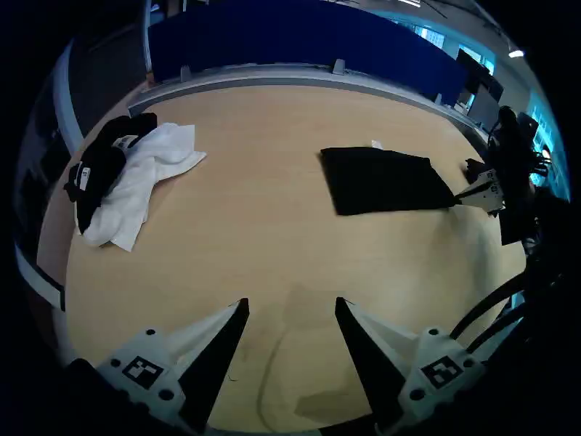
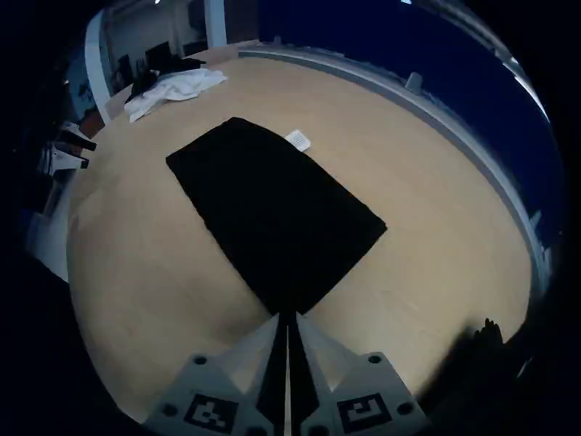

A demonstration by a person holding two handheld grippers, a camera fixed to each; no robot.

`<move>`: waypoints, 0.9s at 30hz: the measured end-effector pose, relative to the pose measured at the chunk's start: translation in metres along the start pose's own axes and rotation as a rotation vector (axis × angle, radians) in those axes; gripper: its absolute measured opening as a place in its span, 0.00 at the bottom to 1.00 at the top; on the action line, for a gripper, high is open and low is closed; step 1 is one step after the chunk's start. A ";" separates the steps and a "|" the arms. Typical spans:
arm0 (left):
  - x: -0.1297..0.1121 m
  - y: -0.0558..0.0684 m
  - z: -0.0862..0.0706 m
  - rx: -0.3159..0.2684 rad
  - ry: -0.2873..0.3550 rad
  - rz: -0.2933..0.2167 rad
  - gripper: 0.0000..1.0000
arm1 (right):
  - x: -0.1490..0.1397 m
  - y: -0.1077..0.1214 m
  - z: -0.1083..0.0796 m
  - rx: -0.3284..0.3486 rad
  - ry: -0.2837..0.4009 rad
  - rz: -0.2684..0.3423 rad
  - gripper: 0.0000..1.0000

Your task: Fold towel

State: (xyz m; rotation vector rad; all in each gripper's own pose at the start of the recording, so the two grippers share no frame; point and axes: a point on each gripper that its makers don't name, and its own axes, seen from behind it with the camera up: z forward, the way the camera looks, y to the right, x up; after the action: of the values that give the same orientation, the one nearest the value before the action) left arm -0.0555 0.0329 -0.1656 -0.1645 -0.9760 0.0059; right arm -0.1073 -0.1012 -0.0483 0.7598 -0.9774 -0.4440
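A black towel (image 1: 385,180) lies flat and folded on the wooden table (image 1: 276,240), with a small white tag (image 2: 298,139) at its far edge. In the right gripper view the towel (image 2: 276,211) stretches away from my right gripper (image 2: 288,317), whose fingers are shut on the towel's near corner. The left gripper view shows that right gripper (image 1: 465,195) at the towel's right corner. My left gripper (image 1: 290,305) hovers open over bare table, well short of the towel, with nothing between its fingers.
A pile of white and black cloths (image 1: 131,178) lies at the table's left edge, seen far off as the cloth pile (image 2: 174,86) in the right gripper view. A blue partition (image 1: 305,36) runs behind the table. Dark cables (image 1: 494,305) hang at the right.
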 end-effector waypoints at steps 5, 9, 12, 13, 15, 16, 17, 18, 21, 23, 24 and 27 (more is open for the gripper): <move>0.001 0.001 -0.001 -0.002 0.000 0.002 0.88 | -0.004 0.000 0.000 -0.007 -0.010 -0.010 0.42; 0.002 0.000 -0.002 -0.002 0.001 0.002 0.88 | -0.007 0.000 0.000 -0.012 -0.018 -0.016 0.52; 0.003 0.000 -0.001 -0.003 0.002 0.000 0.88 | -0.009 0.000 0.000 -0.011 -0.022 -0.016 0.51; 0.003 0.000 -0.001 -0.004 0.002 0.000 0.88 | -0.009 0.000 0.001 -0.008 -0.024 -0.013 0.51; 0.003 0.000 0.000 -0.005 0.002 -0.001 0.88 | -0.010 0.000 0.001 -0.005 -0.026 -0.008 0.49; 0.003 0.000 0.000 -0.005 0.002 0.000 0.88 | -0.011 0.000 0.001 -0.004 -0.028 -0.006 0.48; 0.003 0.001 0.000 -0.006 0.002 0.000 0.88 | -0.011 0.000 0.002 -0.003 -0.029 -0.004 0.47; 0.003 0.001 0.001 -0.006 0.002 0.000 0.88 | -0.012 0.000 0.002 -0.002 -0.030 -0.003 0.45; 0.002 0.001 0.002 -0.007 0.001 0.002 0.88 | -0.013 0.000 0.003 0.000 -0.033 0.001 0.33; 0.002 0.001 0.003 -0.007 0.000 0.003 0.88 | -0.012 -0.001 0.004 0.004 -0.032 0.004 0.27; 0.002 0.001 0.003 -0.007 0.000 0.003 0.88 | -0.012 -0.001 0.004 0.007 -0.033 0.006 0.25; 0.002 0.001 0.003 -0.007 0.000 0.003 0.88 | -0.012 -0.002 0.004 0.017 -0.034 0.014 0.22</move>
State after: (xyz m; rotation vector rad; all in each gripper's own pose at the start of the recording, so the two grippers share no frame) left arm -0.0571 0.0340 -0.1624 -0.1723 -0.9755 0.0057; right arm -0.1171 -0.0964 -0.0556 0.7626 -1.0182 -0.4384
